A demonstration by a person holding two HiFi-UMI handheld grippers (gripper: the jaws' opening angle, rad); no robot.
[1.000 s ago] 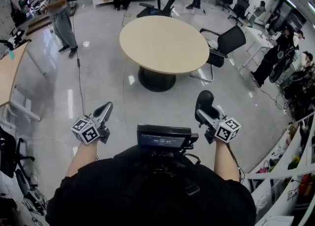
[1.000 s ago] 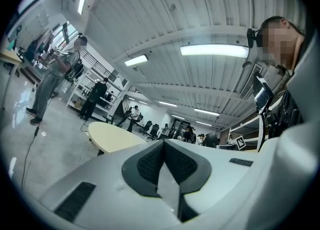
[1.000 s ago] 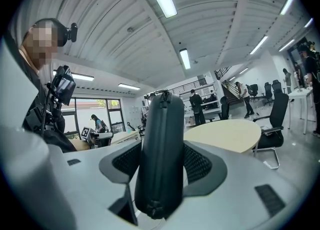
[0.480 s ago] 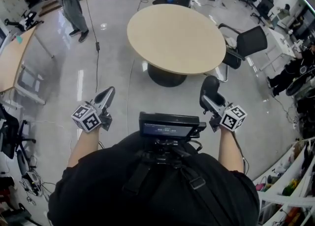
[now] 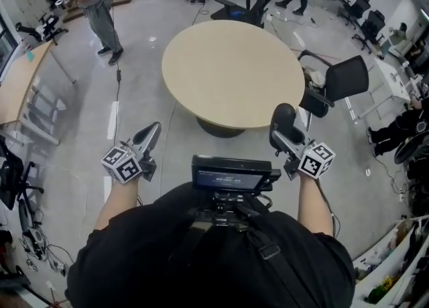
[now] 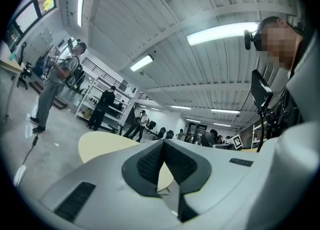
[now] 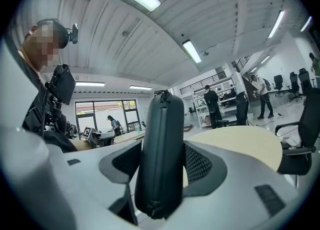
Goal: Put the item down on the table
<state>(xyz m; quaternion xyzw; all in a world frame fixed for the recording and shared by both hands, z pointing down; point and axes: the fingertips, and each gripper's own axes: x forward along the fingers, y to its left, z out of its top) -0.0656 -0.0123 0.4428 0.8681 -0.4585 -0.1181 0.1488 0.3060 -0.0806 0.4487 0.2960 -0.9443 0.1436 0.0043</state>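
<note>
Facing round table (image 5: 231,72), right gripper (image 5: 287,147) clamps black case (image 5: 281,120), left gripper (image 5: 153,131) closed.

Left gripper (image 6: 163,143), jaws together, near round table (image 6: 102,145)

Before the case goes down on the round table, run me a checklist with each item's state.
1. Black zippered oval case clamped between the right gripper's fingers: ok.
2. Left gripper shut and empty: ok.
3. Round beige table top free of things: ok.
4. Case over the tabletop: not ok, the table lies ahead.
5. Black office chair out of the path: ok, it stands at the table's right side.
</note>
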